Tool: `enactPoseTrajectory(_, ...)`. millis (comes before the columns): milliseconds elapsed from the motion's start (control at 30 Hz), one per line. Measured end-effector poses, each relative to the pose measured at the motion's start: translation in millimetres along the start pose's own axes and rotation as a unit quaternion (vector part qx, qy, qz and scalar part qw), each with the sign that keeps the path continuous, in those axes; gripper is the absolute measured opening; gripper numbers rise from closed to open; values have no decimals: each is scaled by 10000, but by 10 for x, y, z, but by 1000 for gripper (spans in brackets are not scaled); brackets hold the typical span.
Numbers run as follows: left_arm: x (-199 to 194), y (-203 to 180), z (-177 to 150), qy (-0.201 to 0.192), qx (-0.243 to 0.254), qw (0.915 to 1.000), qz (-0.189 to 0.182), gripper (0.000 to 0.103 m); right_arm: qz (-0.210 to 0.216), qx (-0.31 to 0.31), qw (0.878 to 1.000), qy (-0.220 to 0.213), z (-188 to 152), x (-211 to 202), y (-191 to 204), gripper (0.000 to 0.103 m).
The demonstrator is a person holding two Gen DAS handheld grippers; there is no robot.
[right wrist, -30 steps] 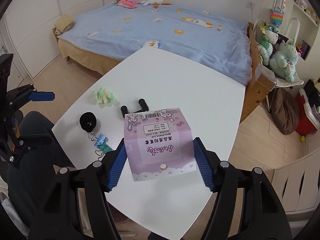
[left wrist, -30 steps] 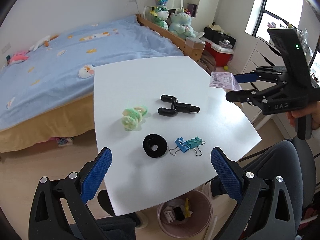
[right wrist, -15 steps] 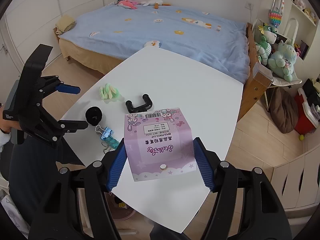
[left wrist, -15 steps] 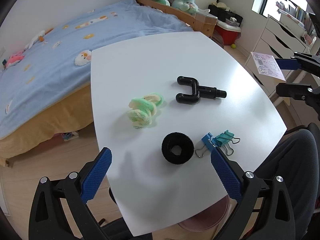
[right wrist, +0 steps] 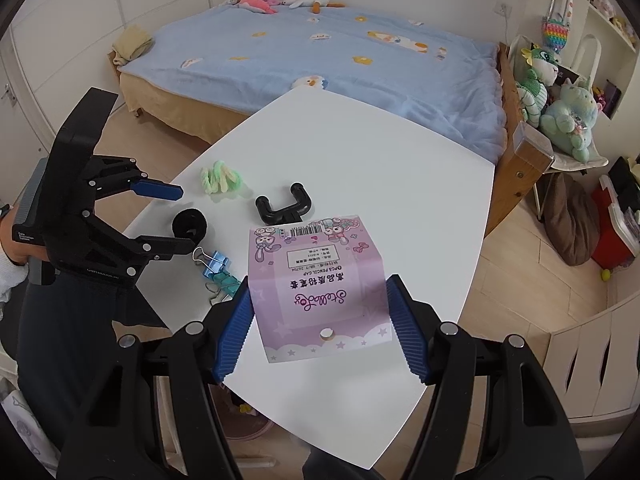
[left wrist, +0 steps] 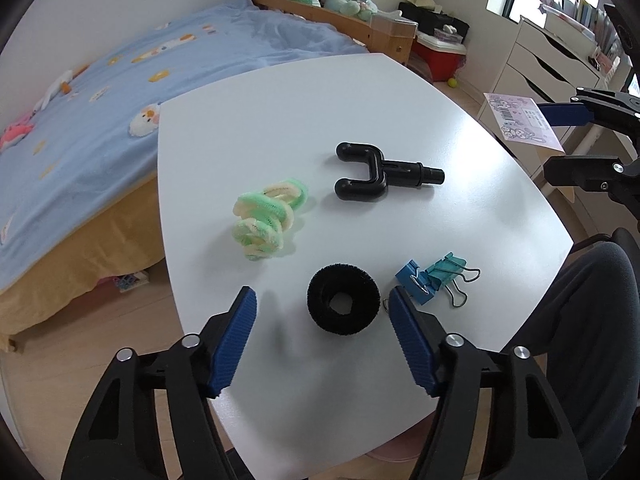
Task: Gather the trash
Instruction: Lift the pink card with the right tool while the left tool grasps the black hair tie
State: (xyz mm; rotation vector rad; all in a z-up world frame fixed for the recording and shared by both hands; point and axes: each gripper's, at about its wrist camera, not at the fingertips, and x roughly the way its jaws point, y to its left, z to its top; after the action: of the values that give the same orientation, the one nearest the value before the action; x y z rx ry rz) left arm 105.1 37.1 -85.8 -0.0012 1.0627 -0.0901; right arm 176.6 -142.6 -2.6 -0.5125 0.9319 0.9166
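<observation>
My right gripper [right wrist: 320,316] is shut on a purple paper package [right wrist: 318,284] and holds it above the white table [right wrist: 380,176]; the package also shows in the left wrist view [left wrist: 520,122]. My left gripper [left wrist: 322,308] is open, its jaws on either side of a black fuzzy ring [left wrist: 343,298] on the table. The ring also shows in the right wrist view [right wrist: 189,223], with the left gripper [right wrist: 172,216] beside it. A green and yellow fuzzy coil [left wrist: 266,218], a black U-shaped part [left wrist: 376,176] and blue and teal binder clips [left wrist: 434,278] lie on the table.
A pink trash bin [right wrist: 244,424] stands on the floor under the table's near edge. A bed [left wrist: 100,92] with a blue cover lies beyond the table. White drawers [left wrist: 552,64] stand at the right.
My left gripper has come down and forward over the table, and its jaws now straddle the black ring. My right gripper still holds the purple package, nearly unmoved.
</observation>
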Motion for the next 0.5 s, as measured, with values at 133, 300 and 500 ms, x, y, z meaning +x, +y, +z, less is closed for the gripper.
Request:
enactPoseTrajectory(133,12,-25,-6,11,41,9999,-103,47,13,12,10000,-10,-8,1,7,65)
enactPoseTrajectory(300,36,-27,-16,38,56,9999,-112,32,51,34,10000,-49,-31,6,17,65)
enactPoseTrajectory(500,-50,-40,-22,-101,39,9999,-127,29,32,83,9999,-140,-74,-23,38,65)
